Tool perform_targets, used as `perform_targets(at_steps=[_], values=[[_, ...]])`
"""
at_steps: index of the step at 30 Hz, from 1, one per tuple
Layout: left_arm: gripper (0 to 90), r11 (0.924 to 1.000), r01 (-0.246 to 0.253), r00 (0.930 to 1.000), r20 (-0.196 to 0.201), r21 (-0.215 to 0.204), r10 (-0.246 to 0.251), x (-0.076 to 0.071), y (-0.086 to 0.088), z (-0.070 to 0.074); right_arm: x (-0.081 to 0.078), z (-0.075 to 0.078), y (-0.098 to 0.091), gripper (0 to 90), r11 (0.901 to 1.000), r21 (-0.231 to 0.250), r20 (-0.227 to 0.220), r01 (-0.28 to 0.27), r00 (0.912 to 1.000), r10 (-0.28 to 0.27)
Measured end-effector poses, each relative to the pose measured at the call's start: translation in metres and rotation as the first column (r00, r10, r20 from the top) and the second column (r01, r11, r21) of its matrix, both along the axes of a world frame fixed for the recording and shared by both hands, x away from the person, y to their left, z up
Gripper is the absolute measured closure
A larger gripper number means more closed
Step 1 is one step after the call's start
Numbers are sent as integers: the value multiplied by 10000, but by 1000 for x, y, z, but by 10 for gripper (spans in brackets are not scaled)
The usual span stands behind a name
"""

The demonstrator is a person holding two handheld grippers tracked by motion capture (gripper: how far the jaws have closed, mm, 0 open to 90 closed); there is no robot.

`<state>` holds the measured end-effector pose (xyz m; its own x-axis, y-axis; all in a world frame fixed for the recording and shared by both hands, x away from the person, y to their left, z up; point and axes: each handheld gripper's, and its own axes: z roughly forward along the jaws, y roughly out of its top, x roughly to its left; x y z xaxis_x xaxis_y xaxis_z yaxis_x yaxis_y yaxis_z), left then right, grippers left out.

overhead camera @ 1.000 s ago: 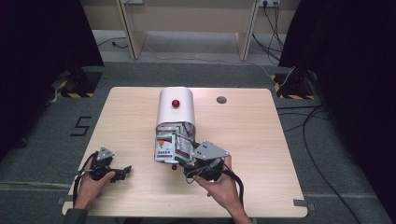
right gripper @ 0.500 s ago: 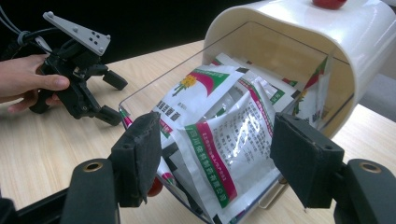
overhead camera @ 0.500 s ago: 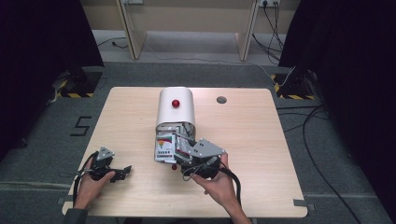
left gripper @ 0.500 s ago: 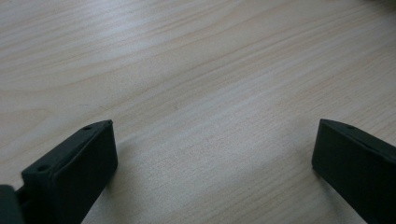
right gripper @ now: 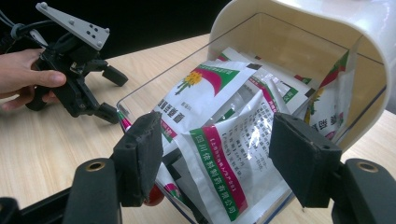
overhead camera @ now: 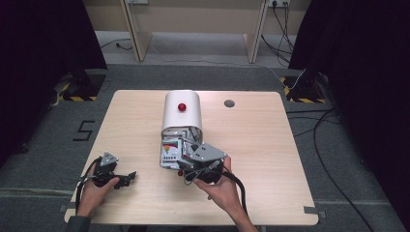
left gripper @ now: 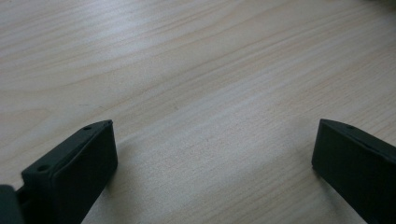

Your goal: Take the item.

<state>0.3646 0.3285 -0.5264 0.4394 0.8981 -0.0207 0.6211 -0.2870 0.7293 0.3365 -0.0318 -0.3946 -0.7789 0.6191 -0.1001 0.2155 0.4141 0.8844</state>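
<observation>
A white round-topped housing [overhead camera: 181, 118] with a red knob [overhead camera: 182, 107] stands mid-table. Its clear drawer [overhead camera: 169, 154] is pulled out toward me and holds several printed packets in white, green and magenta [right gripper: 210, 98]. My right gripper [overhead camera: 187, 166] hangs over the drawer's front end. In the right gripper view its jaws [right gripper: 217, 151] stand wide on either side of the nearest packet [right gripper: 233, 186], and the pads do not press on it. My left gripper [overhead camera: 126, 178] rests on the table at the front left, open, with bare wood between its jaws [left gripper: 212, 154].
The wooden table [overhead camera: 270, 145] has a round cable hole [overhead camera: 229, 103] at the back right. The left hand and its gripper [right gripper: 77, 70] lie just left of the drawer in the right gripper view. Cables trail over the floor on the right.
My right gripper has edged left, further over the drawer's front end. The left gripper has stayed where it was.
</observation>
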Motion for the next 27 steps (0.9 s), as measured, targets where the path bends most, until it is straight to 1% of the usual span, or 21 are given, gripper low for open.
perform_targets(at_steps=[7, 8, 10, 12, 14, 19, 23, 24, 27], values=[[0, 10000, -4, 10000, 3, -5, 4, 0, 0, 0, 2, -1, 2, 385, 10000, -63, -18, -12, 10000, 12], [0, 10000, -1, 10000, -1, -3, 1, 0, 0, 0, 2, -2, 2, 396, 9998, -178, 15, 31, 10000, -30], [0, 10000, -2, 10000, 2, -4, 2, 0, 0, 0, 2, -2, 2, 401, 9997, -237, 56, 65, 10000, -64], [0, 10000, -2, 10000, 2, -3, 2, 0, 0, 0, 1, -3, 1, 414, 9988, -449, 189, 189, 9997, -180], [0, 10000, -2, 10000, 1, -2, 2, 0, 0, 0, 1, -2, -1, 419, 9990, -389, 160, 232, 9996, -226], [0, 10000, 1, 10000, -2, 2, -1, 0, 0, 0, -1, 0, -5, 449, 9986, -393, 299, 350, 9990, -338], [0, 10000, -2, 10000, 2, -2, 2, 0, 0, 0, -1, 2, -9, 466, 9987, -287, 252, 413, 9989, -405], [0, 10000, -3, 10000, 0, 2, 3, 0, 0, 0, -1, 3, -12, 478, 9985, -226, 215, 501, 9985, -496], [0, 10000, -3, 10000, 0, -2, 3, 0, 0, 0, -1, 3, -13, 493, 9982, -226, 210, 548, 9983, -544]])
